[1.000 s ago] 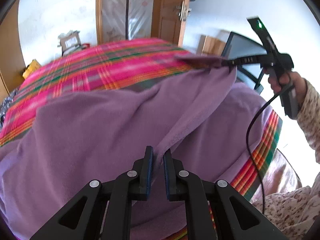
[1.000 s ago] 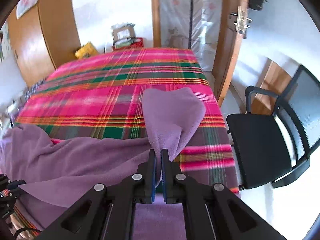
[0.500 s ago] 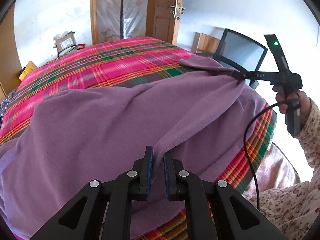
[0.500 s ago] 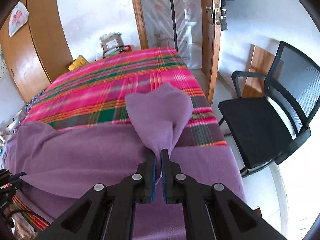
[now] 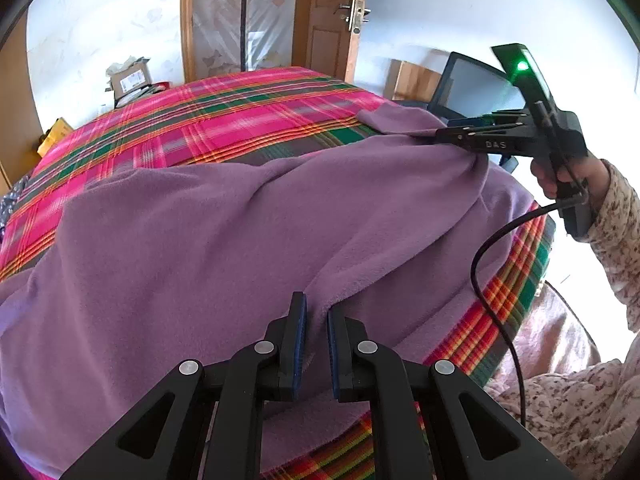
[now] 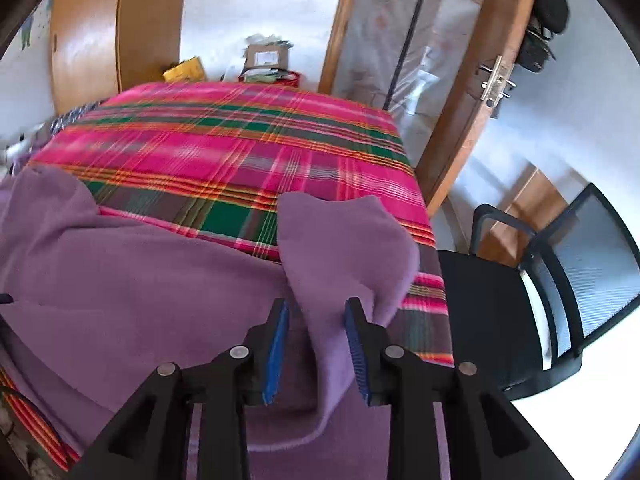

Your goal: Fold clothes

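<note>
Now we are mid-fold: the purple garment point(image 5: 224, 232) lies on the plaid bed point(image 6: 224, 152). Right gripper point(image 6: 316, 344) has just been opening, fabric loose between its jaws; left gripper point(image 5: 314, 344) is clenched on the near edge. Next: release left, smooth.

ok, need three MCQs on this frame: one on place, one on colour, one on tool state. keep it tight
1. Where does the purple garment lie?
A. on the plaid blanket
B. on the chair
C. on the floor

2. The pads of both tools are:
A. red
B. blue
C. white

3. The right tool is:
A. shut on the cloth
B. out of view
C. open, cloth loose between its jaws

Key: 1 A, it is spread over the plaid blanket. 2 B, blue pads show in both views. 3 C, a gap stands beside the fold; its jaws have just been opening.
</note>
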{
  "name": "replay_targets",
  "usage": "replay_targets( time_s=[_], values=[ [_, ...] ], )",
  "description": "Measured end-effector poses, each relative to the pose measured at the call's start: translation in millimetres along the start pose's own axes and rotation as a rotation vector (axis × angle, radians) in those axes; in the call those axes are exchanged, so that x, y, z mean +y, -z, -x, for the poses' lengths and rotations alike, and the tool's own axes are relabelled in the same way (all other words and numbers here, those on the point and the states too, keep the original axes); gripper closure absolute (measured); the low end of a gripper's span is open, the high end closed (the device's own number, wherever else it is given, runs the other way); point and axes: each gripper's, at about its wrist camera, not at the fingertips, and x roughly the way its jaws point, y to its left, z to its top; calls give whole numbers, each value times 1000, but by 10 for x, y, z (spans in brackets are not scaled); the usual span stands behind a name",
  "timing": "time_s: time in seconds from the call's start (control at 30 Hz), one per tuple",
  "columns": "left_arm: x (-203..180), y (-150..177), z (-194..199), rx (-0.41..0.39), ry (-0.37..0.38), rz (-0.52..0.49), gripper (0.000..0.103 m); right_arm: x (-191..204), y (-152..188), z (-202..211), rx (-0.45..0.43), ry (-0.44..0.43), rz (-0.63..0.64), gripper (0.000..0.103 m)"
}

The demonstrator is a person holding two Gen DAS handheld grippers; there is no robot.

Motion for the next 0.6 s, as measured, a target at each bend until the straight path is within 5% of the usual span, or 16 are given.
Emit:
replay_targets(
  time_s=[0.47,0.6],
  values=[
    [2,-19,-59,12,-3,7,93,158,-103,-322,67,45,115,73],
    [4,-22,-69,14,-4,6,93,115,-103,-317,55,28,84,97]
  ],
)
